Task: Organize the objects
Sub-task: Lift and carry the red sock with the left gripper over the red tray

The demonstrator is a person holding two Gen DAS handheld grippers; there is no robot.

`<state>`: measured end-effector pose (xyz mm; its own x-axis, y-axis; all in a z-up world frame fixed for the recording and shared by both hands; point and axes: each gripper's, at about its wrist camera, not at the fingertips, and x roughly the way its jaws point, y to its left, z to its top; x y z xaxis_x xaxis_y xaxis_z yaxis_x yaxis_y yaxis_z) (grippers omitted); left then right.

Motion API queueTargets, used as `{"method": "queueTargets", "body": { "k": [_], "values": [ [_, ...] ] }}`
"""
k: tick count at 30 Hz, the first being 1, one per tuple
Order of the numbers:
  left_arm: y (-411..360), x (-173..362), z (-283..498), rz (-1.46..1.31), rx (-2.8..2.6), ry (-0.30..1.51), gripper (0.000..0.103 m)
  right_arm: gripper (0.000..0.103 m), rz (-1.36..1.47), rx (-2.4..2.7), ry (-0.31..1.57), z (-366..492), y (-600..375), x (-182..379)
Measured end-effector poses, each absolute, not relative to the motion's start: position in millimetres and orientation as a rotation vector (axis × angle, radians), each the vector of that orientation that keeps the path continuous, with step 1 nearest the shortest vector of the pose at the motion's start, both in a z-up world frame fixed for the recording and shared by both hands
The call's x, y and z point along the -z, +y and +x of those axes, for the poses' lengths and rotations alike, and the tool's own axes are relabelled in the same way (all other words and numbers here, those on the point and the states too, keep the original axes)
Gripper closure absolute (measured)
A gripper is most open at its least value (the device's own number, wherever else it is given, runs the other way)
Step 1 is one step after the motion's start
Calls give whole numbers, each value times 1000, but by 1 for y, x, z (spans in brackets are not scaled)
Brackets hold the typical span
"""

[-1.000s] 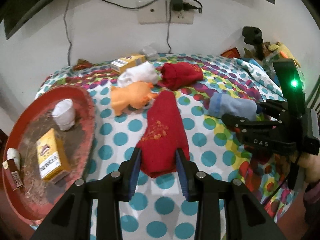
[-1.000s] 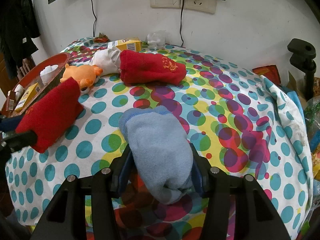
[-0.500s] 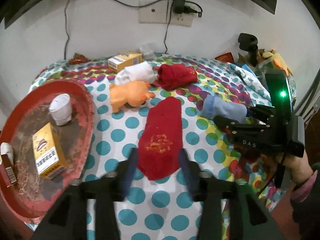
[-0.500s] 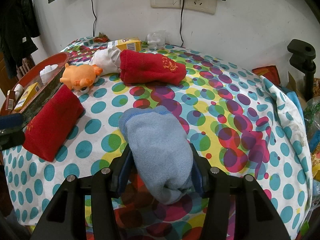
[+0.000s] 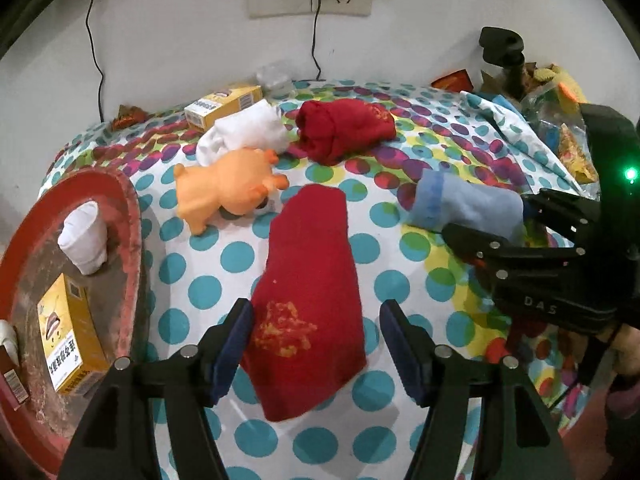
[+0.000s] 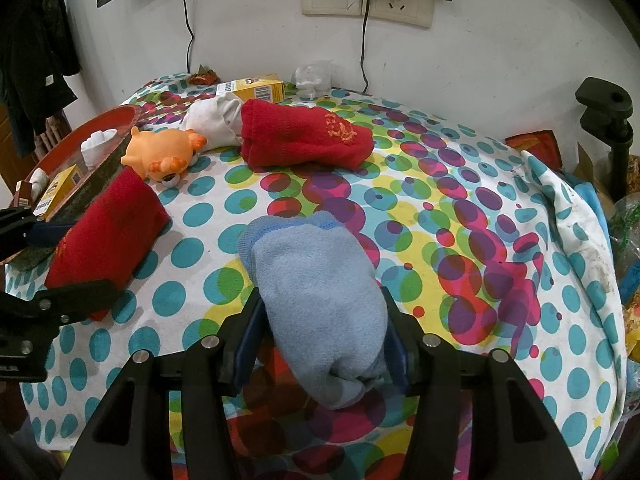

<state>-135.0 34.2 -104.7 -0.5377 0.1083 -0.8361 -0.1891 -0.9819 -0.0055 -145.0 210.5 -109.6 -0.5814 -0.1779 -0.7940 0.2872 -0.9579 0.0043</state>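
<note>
Lying flat on the dotted tablecloth [image 5: 400, 276], the red sock [image 5: 310, 296] sits between the pads of the left gripper [image 5: 316, 344], its near end level with the fingertips; the jaws have just been opening and now stand apart, with a gap visible on the right side and the left pad close beside the fabric, so the sock is released. Ahead of this gripper and slightly left rests the orange toy [image 5: 228, 188]; beyond it lie a white sock [image 5: 244, 136] and a second, folded red sock [image 5: 344, 128], the white one touching the toy; a yellow box [image 5: 224, 106] stands farther still, near the wall. To the left of the gripper a red tray [image 5: 128, 216] holds a white roll [image 5: 86, 232] and another yellow carton [image 5: 68, 332].

The right gripper [image 6: 322, 336] is clenched on the blue sock [image 6: 316, 292]; both pads press its sides, the toe bunches toward the camera, and the cuff extends forward onto the cloth. In the left wrist view this gripper appears to the right, the blue sock projecting from it; a hand [image 5: 626, 344] is partly visible behind it.
</note>
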Motion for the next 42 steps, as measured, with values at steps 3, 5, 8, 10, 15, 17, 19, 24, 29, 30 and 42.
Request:
{"method": "queueTargets", "body": {
  "k": [3, 5, 8, 10, 15, 17, 19, 24, 29, 30, 42],
  "values": [
    [34, 105, -134, -1387, -2623, 124, 40, 51, 1273, 2576, 182, -145, 210, 110],
    [34, 107, -136, -1410, -2635, 146, 62, 51, 1273, 2577, 182, -145, 210, 110],
    [29, 106, -135, -1399, -2645, 118, 68, 50, 1273, 2577, 184, -145, 210, 110],
    [27, 104, -134, -1401, -2652, 108, 70, 49, 1274, 2578, 182, -145, 210, 110],
    [25, 100, -128, -1409, -2640, 113, 70, 48, 1273, 2577, 182, -145, 210, 111],
    [24, 100, -125, -1413, -2629, 101, 70, 48, 1273, 2577, 182, -145, 210, 111],
    [22, 98, -121, -1404, -2620, 82, 70, 48, 1273, 2577, 183, -145, 210, 111],
    [15, 86, -113, -1378, -2647, 76, 70, 48, 1273, 2577, 183, -145, 210, 111],
    [9, 79, -111, -1376, -2675, 85, 70, 48, 1274, 2577, 182, -145, 210, 111],
    [8, 78, -110, -1378, -2676, 82, 70, 48, 1274, 2577, 182, -145, 209, 111],
    [-11, 55, -103, -1354, -2713, 81, 70, 48, 1274, 2578, 183, -145, 209, 111]
  ]
}}
